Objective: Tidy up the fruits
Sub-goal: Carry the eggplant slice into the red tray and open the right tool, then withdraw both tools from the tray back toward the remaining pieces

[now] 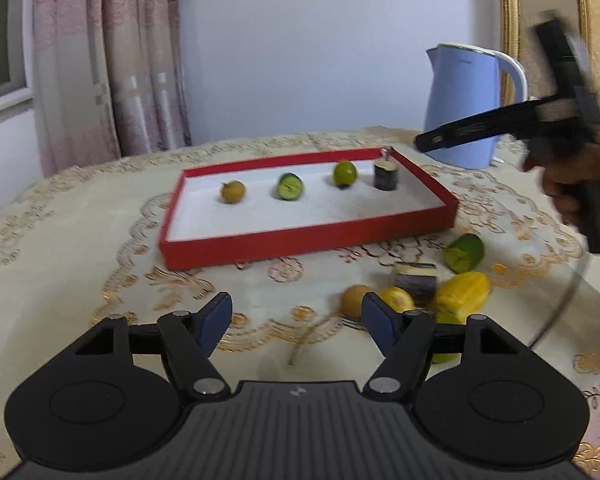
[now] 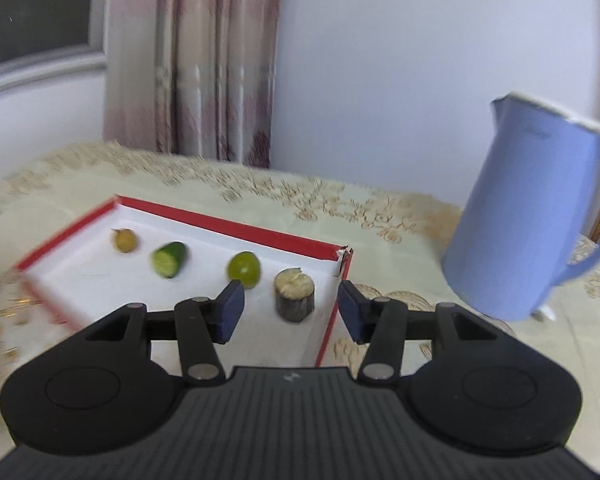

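A red tray (image 1: 300, 242) with a white floor holds a row: a brown round fruit (image 1: 233, 191), a cucumber piece (image 1: 289, 186), a green lime (image 1: 344, 174) and a dark sugarcane chunk (image 1: 385, 176). In front of it to the right, loose pieces lie on the cloth: a cucumber piece (image 1: 464, 253), a sugarcane chunk (image 1: 415, 281), yellow fruits (image 1: 463, 293) and a brown fruit (image 1: 355, 300). My left gripper (image 1: 296, 318) is open and empty above the cloth beside that pile. My right gripper (image 2: 290, 312) is open and empty above the tray's right end (image 2: 332, 316), over the sugarcane chunk (image 2: 295, 294).
A blue kettle (image 1: 466, 108) stands behind the tray's right end, close to my right gripper (image 1: 432, 142); in the right wrist view the kettle (image 2: 528, 216) is at the right. The table has an embroidered cloth (image 1: 80, 240). Curtains and a wall stand behind.
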`<action>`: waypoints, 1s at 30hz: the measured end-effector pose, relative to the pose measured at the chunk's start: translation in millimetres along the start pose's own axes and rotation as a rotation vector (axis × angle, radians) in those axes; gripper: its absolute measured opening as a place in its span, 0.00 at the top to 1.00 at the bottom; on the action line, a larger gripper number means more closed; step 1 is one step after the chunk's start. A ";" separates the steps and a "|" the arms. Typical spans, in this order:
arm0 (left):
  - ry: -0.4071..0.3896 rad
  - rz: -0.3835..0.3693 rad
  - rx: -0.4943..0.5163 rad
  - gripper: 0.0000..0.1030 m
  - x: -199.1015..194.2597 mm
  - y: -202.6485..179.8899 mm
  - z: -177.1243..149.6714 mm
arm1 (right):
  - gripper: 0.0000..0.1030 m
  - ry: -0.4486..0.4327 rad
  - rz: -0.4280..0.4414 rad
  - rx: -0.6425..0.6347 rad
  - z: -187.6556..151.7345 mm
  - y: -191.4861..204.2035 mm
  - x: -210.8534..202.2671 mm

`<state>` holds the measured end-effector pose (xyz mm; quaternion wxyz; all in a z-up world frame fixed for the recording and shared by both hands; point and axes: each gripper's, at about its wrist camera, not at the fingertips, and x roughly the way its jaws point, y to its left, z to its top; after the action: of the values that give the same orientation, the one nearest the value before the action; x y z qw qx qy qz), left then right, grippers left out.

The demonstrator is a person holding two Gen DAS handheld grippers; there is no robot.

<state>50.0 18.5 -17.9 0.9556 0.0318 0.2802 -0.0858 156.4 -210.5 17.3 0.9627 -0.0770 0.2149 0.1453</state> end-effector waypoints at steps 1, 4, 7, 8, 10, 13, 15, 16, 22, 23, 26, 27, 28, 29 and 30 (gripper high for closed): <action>0.006 -0.015 -0.005 0.31 1.2 -1.6 -0.3 | 0.50 -0.015 0.002 0.001 -5.2 1.5 -14.3; 0.017 -0.065 -0.013 0.31 2.1 -10.0 0.3 | 0.48 -0.042 0.008 -0.003 -22.7 8.4 -49.5; 0.009 -0.072 0.013 0.31 4.2 -25.7 3.1 | 0.43 -0.065 0.022 0.022 -39.3 13.6 -72.2; 0.006 -0.062 0.027 0.31 6.2 -31.6 4.5 | 0.43 -0.068 0.025 0.034 -44.4 15.1 -76.8; 0.006 -0.037 0.050 0.31 11.6 -41.7 7.1 | 0.42 -0.071 0.022 0.055 -52.7 17.9 -81.6; 0.018 -0.010 0.078 0.31 23.1 -52.0 9.7 | 0.42 -0.063 0.044 0.084 -62.0 19.3 -81.3; 0.042 0.050 0.094 0.30 31.7 -54.8 9.2 | 0.42 -0.054 0.057 0.091 -66.0 20.0 -80.5; 0.040 0.075 0.101 0.29 31.9 -53.7 7.9 | 0.42 -0.052 0.060 0.090 -68.2 21.4 -81.2; 0.022 0.254 0.104 0.28 9.4 -17.2 -2.7 | 0.40 -0.067 0.093 0.088 -74.5 28.4 -91.6; 0.028 0.278 0.095 0.28 5.2 -8.2 -4.8 | 0.40 -0.068 0.099 0.087 -75.5 29.5 -92.8; 0.022 0.221 0.020 0.28 -8.8 13.1 -4.2 | 0.40 -0.061 0.111 0.084 -79.7 33.4 -95.0; 0.010 0.180 -0.001 0.28 -12.9 15.5 -2.9 | 0.40 -0.060 0.111 0.085 -81.1 34.4 -95.2; 0.000 0.137 -0.004 0.28 -15.0 14.0 -1.3 | 0.40 -0.059 0.110 0.089 -82.0 34.7 -95.6; -0.005 0.107 0.010 0.28 -16.4 10.7 -0.4 | 0.40 -0.060 0.111 0.095 -82.5 34.4 -95.9; -0.008 0.070 0.047 0.28 -15.2 2.8 -0.2 | 0.40 -0.061 0.110 0.100 -83.3 34.5 -96.6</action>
<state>37.8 23.5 -9.9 0.9580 0.0636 0.2732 -0.0591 29.4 -219.2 -18.2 0.9620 -0.0123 0.1963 0.1895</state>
